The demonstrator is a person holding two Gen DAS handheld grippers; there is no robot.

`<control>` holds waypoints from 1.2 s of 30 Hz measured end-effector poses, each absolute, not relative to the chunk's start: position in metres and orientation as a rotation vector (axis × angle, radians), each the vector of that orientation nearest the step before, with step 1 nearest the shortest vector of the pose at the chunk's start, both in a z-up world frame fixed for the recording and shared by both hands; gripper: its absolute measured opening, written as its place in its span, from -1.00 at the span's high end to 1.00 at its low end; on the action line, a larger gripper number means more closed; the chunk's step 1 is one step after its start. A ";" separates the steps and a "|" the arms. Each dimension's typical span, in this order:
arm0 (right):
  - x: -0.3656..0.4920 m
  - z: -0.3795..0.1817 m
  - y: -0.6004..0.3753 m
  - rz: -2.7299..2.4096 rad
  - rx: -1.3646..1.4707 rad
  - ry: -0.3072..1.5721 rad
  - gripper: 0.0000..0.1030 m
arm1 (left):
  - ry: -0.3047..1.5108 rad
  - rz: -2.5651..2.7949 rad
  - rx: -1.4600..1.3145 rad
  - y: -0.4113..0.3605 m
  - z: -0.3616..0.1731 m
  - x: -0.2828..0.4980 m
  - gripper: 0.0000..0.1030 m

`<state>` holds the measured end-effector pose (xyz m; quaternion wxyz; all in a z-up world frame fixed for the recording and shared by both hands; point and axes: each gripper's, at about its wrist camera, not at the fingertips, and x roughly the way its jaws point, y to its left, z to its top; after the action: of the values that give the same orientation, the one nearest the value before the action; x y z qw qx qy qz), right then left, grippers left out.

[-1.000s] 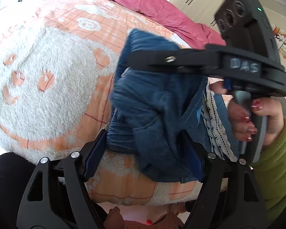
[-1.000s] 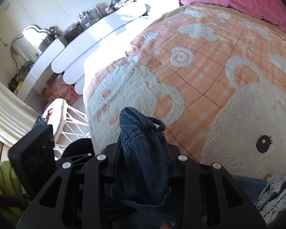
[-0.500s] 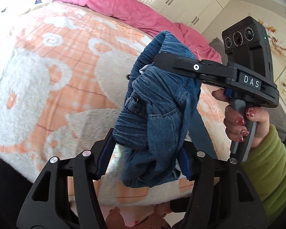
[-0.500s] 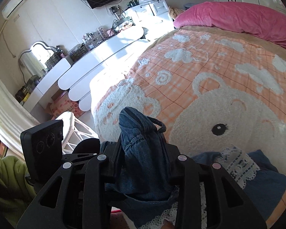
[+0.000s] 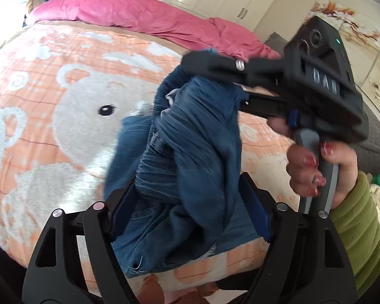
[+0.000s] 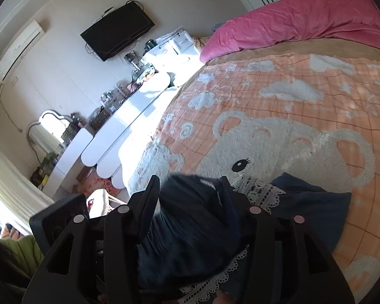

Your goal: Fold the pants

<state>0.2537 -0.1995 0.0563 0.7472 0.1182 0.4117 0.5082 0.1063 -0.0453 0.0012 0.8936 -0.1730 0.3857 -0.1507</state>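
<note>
A wide bed covered by an orange checked fleece blanket with white bear and cloud shapes [image 6: 278,131] fills both views, with a crumpled pink quilt [image 5: 144,15] heaped along its far edge. The dark blue denim pants with a white lace trim [image 5: 195,157] are bunched and lifted above the near part of the blanket, while one part [image 6: 314,202] lies spread flat on the blanket beside the bear's face, lace trim at its edge.

The left gripper [image 5: 187,210] has a thick wad of denim filling the space between its blue-padded fingers [image 5: 124,207], which press against the cloth on both sides. The right gripper [image 6: 190,197] likewise has its black fingers [image 6: 149,197] closed onto a dark bunch of the pants, the cloth rising between and above them. In the left view the right gripper reaches across the top of the bundle, held by a hand with red-painted nails [image 5: 314,167].
</note>
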 end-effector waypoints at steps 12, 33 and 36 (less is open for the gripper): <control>0.237 0.078 -0.266 0.867 0.228 0.813 -0.39 | 0.736 -0.318 -0.303 -0.031 -0.005 0.076 -0.39; 0.221 0.003 -0.238 0.843 0.206 1.030 0.20 | 0.820 -0.415 -0.112 -0.099 -0.030 0.103 0.32; 0.221 0.015 -0.240 0.881 0.213 0.970 0.21 | 0.818 -0.404 -0.120 -0.096 -0.029 0.103 0.32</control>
<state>0.2208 -0.2397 0.0147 0.7878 0.0988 0.4501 0.4087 0.1030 -0.0960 -0.0291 0.8961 -0.0580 0.3945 -0.1952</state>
